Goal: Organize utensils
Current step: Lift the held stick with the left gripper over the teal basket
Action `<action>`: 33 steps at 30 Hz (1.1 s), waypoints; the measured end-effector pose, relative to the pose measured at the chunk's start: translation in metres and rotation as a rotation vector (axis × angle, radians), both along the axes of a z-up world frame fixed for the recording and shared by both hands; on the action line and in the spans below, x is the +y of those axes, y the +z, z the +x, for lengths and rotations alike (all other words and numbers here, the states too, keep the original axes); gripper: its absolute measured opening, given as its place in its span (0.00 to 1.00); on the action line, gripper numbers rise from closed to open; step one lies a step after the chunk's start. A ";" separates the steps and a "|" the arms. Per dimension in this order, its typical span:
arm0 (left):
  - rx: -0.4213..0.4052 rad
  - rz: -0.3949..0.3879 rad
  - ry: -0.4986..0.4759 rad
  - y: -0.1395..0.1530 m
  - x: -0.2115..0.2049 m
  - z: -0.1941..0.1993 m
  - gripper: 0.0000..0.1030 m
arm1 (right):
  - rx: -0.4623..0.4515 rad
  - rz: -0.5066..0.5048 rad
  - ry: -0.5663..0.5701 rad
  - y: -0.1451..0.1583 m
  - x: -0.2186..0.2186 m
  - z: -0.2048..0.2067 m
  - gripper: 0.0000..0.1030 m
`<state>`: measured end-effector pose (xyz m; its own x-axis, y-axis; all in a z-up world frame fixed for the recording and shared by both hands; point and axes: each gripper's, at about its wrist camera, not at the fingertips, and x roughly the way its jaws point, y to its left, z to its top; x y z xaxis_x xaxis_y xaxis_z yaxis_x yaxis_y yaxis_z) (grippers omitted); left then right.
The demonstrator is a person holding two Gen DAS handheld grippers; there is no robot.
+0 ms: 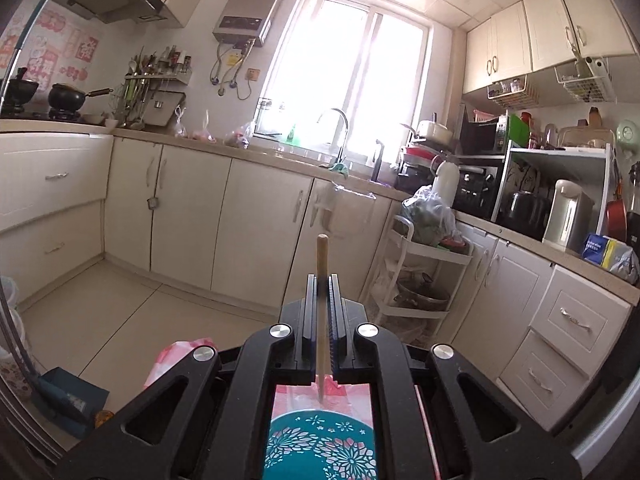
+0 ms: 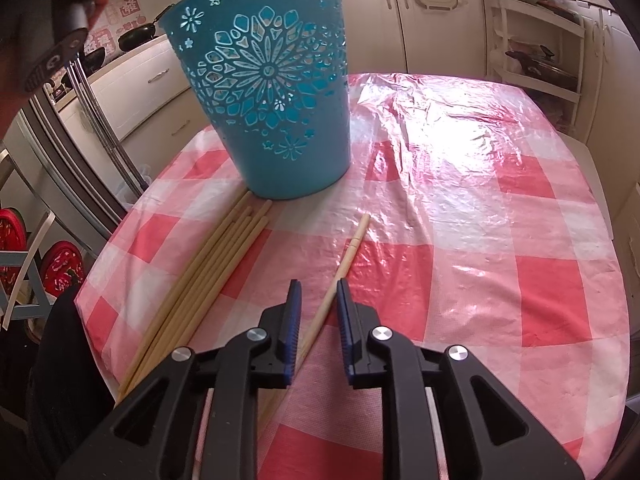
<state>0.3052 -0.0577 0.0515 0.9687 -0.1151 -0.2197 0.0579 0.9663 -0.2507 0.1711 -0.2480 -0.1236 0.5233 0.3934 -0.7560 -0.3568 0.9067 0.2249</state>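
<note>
My left gripper point(image 1: 323, 280) is shut on a wooden chopstick point(image 1: 322, 260) that stands upright between its jaws, held above the teal cut-out basket point(image 1: 320, 448). In the right wrist view the same teal basket point(image 2: 264, 92) stands on the pink checked tablecloth point(image 2: 480, 220). Several wooden chopsticks point(image 2: 208, 272) lie in a bundle in front of it. A single chopstick point(image 2: 348, 248) lies apart, and my right gripper point(image 2: 318, 286) is open with its jaws on either side of that chopstick's near part.
The table edge point(image 2: 108, 240) curves along the left. A hand holding the left gripper's handle point(image 2: 76, 8) shows at top left. Kitchen cabinets point(image 1: 192, 208), a sink counter point(image 1: 312, 160) and a white trolley point(image 1: 420, 272) surround the table.
</note>
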 end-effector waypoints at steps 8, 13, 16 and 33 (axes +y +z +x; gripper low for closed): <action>0.074 0.031 -0.011 -0.037 0.002 -0.006 0.04 | 0.005 0.019 0.003 0.000 0.000 0.002 0.22; 0.024 0.013 0.008 -0.019 0.020 -0.020 0.04 | -0.012 0.007 0.010 0.000 0.004 -0.001 0.26; -0.014 0.015 0.011 -0.001 0.026 -0.032 0.04 | -0.020 0.000 0.014 -0.001 0.006 -0.002 0.27; 0.310 0.106 -0.082 -0.047 0.003 -0.025 0.05 | -0.014 -0.003 0.017 -0.001 0.006 -0.002 0.29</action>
<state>0.2806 -0.0546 0.0044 0.8425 -0.1505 -0.5172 0.0733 0.9833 -0.1667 0.1696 -0.2422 -0.1243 0.5268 0.4000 -0.7500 -0.3755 0.9011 0.2169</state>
